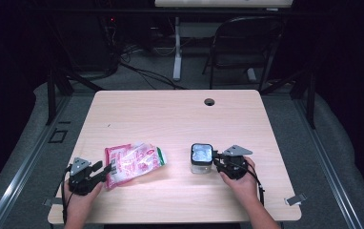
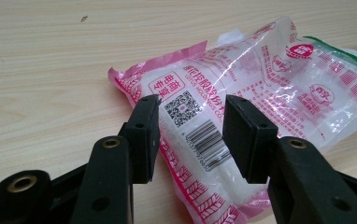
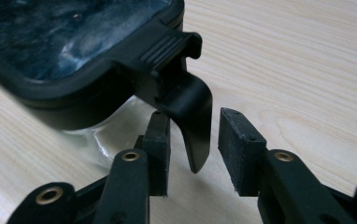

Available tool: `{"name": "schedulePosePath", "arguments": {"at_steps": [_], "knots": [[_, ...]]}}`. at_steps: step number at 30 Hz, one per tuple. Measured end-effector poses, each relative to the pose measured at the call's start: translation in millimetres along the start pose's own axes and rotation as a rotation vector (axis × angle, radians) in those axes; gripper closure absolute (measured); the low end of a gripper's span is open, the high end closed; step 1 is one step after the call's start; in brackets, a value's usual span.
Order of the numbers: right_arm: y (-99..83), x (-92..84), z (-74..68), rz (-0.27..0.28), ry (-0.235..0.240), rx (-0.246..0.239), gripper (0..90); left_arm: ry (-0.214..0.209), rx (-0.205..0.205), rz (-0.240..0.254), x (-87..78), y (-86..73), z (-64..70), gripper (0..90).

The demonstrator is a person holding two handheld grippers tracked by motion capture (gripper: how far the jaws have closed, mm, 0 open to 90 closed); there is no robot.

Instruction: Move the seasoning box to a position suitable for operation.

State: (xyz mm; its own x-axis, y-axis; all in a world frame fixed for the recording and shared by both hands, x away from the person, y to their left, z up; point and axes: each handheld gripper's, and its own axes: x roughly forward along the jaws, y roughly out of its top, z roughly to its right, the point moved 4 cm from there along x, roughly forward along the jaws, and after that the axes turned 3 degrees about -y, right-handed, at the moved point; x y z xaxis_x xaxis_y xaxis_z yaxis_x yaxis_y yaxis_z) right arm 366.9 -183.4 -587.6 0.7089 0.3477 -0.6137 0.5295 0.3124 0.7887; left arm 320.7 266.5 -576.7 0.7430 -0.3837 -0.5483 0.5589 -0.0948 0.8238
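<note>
One crinkly plastic bag (image 2: 260,107), black-lidded jar (image 3: 74,51)

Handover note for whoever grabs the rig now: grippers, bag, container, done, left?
Left gripper: jaws open, astride the near end of the bag, pads not pressing.
Right gripper: jaws open, the latch of the container between them, not clamped.
Bag lies flat left of centre on the table; container stands to its right, lid on.
Done: both grippers lined up.
Left: probably grip the bag, open the latch.
</note>
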Motion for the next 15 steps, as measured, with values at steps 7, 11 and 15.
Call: {"name": "schedulePosePath", "arguments": {"at_steps": [7,11,15], "knots": [[1.2,0.7,0.4,0.000,0.008,-0.013,75.3,0.000,-0.002,-0.001,0.5,0.1,0.0,55.8],[0.7,-0.3,-0.6,-0.002,-0.001,-0.039,76.2,-0.006,0.009,0.002,3.3,1.6,3.1,55.9],[0.1,-1.1,-2.4,0.001,-0.005,-0.061,76.8,-0.013,0.018,-0.002,6.7,3.1,5.1,55.8]]}}
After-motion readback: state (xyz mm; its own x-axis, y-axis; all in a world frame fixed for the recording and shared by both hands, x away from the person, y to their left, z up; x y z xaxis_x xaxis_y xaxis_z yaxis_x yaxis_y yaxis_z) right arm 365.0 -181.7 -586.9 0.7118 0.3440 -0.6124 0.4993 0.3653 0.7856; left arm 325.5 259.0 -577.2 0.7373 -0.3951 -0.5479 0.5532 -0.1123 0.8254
